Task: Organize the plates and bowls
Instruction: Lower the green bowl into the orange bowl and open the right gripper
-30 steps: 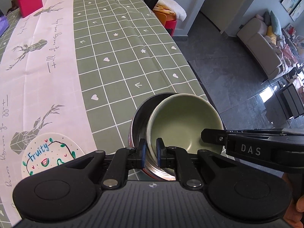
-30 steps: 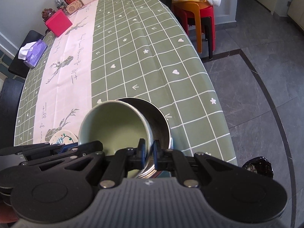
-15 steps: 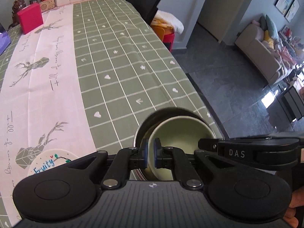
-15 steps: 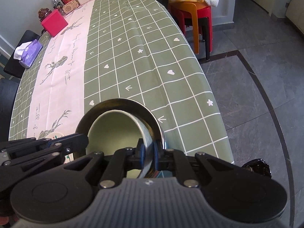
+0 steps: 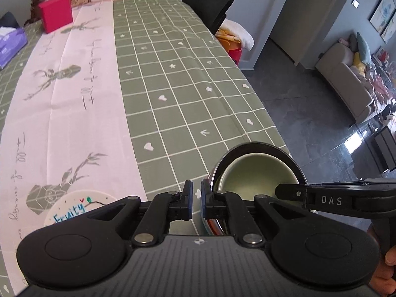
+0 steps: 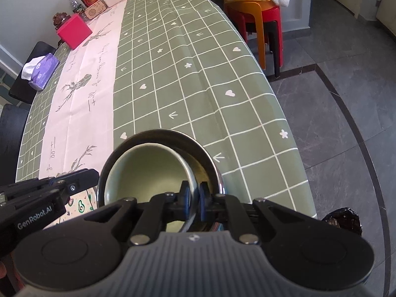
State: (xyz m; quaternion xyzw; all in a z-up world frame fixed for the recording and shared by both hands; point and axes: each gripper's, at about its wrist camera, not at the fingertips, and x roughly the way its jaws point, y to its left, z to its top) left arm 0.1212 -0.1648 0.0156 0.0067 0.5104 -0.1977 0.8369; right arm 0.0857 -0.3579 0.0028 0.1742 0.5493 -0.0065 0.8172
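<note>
A pale green bowl (image 5: 257, 175) sits inside a steel bowl (image 5: 250, 147) near the table's right edge; both also show in the right wrist view, the green bowl (image 6: 151, 170) within the steel bowl (image 6: 170, 133). My right gripper (image 6: 194, 199) is shut on the green bowl's near rim. My left gripper (image 5: 196, 199) is just left of the steel bowl, its jaws a narrow gap apart with nothing between them. A white "Fruity" plate (image 5: 74, 210) lies at the front left.
The long table has a green checked cloth (image 5: 173, 79) with a pink runner (image 5: 74, 86). A red box (image 5: 55, 13), a purple tissue pack (image 5: 11, 42) and bottles stand at the far end. Stools (image 6: 257, 12) and a black chair (image 5: 208, 2) stand beside the right edge.
The green bowl has settled down into the steel bowl. My left gripper has let go of the rim and moved left, off the bowls. My right gripper still holds the green bowl.
</note>
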